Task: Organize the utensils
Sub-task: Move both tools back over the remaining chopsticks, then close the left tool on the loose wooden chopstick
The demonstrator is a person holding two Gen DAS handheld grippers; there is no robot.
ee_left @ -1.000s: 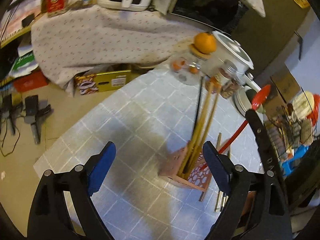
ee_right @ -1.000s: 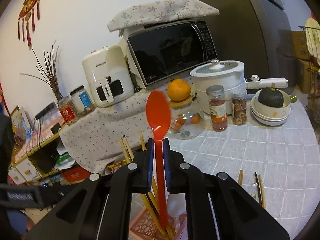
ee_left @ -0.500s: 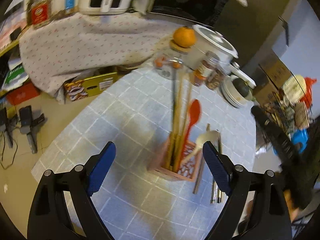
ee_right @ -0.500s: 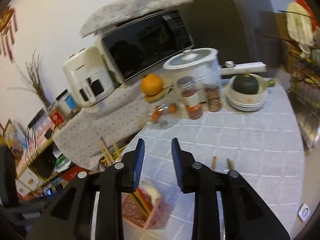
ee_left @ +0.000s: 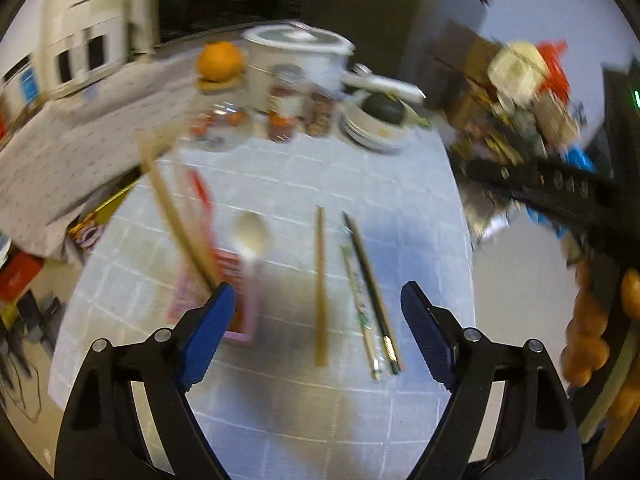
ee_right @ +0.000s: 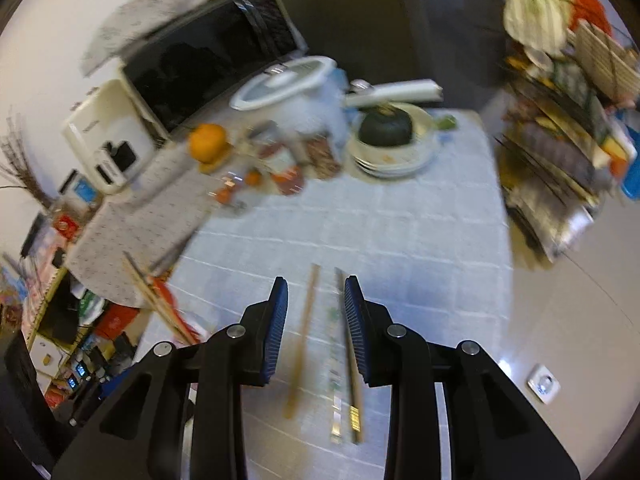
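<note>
Released spoon [ee_left: 251,236]; right claw [ee_right: 316,322] (seemingly empty) parted.

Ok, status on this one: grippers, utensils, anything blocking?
Left gripper open, empty. Right gripper open, empty, above loose chopsticks on the table. Red spoon sits in the pink holder. Nothing blocking the chopsticks.

Three loose chopsticks [ee_left: 320,284], one white spoon [ee_left: 251,232], one pink holder [ee_left: 224,292], two jars [ee_left: 285,108]

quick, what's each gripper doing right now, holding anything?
Left gripper: jaws wide open, holding nothing.
Right gripper: jaws open, holding nothing.
</note>
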